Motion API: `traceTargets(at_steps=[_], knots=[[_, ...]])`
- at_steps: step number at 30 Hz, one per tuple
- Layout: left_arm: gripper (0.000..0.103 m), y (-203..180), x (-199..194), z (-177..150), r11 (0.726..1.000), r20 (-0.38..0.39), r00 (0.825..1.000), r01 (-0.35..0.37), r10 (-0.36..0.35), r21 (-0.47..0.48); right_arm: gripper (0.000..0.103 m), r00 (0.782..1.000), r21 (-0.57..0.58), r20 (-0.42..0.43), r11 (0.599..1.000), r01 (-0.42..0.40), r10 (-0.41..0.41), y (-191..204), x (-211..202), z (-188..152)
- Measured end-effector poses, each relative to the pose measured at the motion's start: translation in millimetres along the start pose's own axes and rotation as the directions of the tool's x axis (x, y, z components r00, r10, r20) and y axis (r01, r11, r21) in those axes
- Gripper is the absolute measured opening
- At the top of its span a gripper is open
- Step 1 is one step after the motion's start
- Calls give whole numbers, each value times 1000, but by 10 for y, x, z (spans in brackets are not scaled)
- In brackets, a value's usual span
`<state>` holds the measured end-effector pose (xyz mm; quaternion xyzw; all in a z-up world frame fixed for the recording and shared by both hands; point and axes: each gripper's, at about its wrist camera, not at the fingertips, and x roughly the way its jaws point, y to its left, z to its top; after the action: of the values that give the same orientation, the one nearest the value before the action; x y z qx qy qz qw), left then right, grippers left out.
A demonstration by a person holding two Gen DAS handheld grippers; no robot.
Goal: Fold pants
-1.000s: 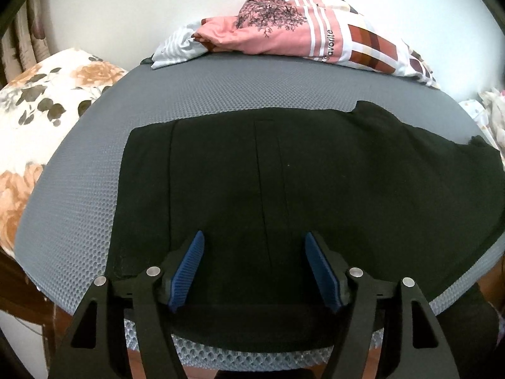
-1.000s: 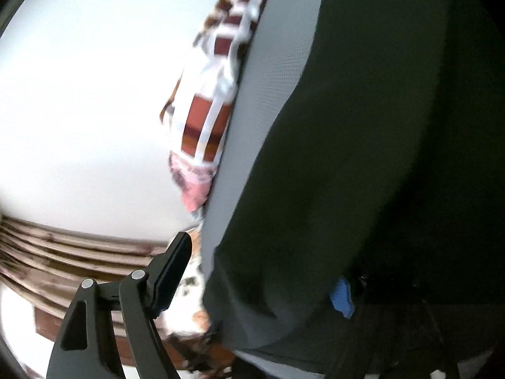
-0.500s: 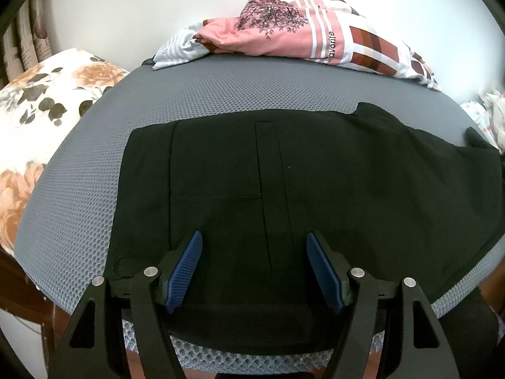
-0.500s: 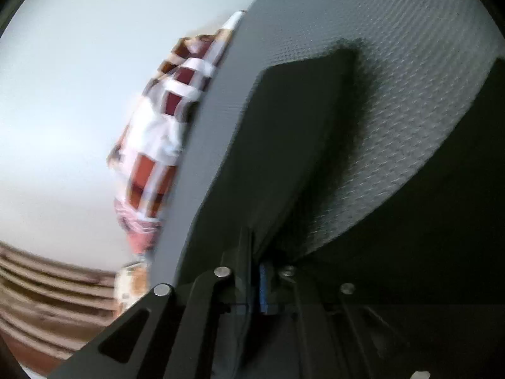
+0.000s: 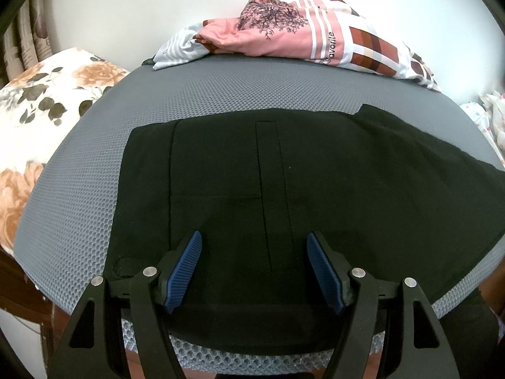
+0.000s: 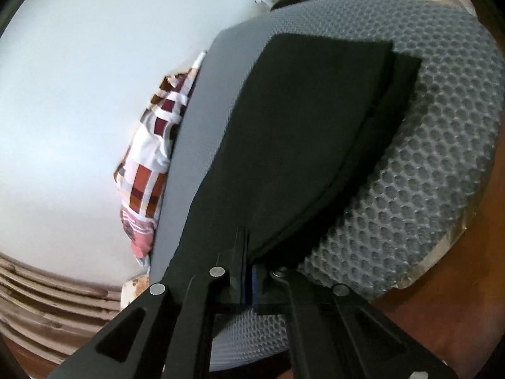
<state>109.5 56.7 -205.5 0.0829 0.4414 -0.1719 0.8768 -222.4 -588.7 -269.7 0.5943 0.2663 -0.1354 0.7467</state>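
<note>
The black soft cloth pants [image 5: 284, 195] lie flat on the grey mesh mattress [image 5: 221, 88]. The left gripper [image 5: 254, 252] is wide open and holds nothing. The right gripper [image 6: 247, 271] is closed on the pants edge at 6 o'clock. The fabric seems light and limp, so it is best taken at the edges.

A grey mesh mat [image 5: 221, 94] carries black pants [image 5: 315, 173] spread flat and bunched patterned clothes [image 5: 300, 38].

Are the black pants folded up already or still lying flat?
Flat. The black pants lie spread across the grey mat, no fold-over visible.
</note>
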Motion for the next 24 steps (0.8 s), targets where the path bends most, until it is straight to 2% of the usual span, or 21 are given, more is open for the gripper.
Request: traceTargets(at_steps=[3,5,6,10,12,16,18,21,22,24], knots=[[70,8,0,-1,1000,0,1000,3,-3,0,4,998,39,-13,998,-58,59,-14,56,43],[70,6,1,0,1000,0,1000,1,-1,1,7,990,132,18,981,-143,142,-166,-38,80],[71,8,0,2,1000,0,1000,0,0,2,8,988,149,42,977,-151,146,-204,-96,102],[71,13,1,1,1000,0,1000,2,-2,2,11,988,169,104,977,-132,115,-326,-293,216],[71,15,2,1,1000,0,1000,3,-3,1,3,992,153,113,986,-72,55,-380,-395,250],[71,12,3,0,1000,0,1000,2,-2,1,3,994,60,105,998,17,-23,-216,-423,256],[71,10,4,1,1000,1,1000,2,-2,0,3,995,43,100,999,18,-22,-210,-409,300],[71,-2,7,0,1000,1,1000,1,-1,-2,2,997,114,59,992,-58,52,-416,-395,346],[71,-4,7,0,1000,1,1000,-1,1,-2,10,997,105,62,993,-60,53,-403,-432,339],[71,-1,9,-1,1000,1,1000,1,-1,-5,15,992,107,109,991,-81,69,-389,-531,317]])
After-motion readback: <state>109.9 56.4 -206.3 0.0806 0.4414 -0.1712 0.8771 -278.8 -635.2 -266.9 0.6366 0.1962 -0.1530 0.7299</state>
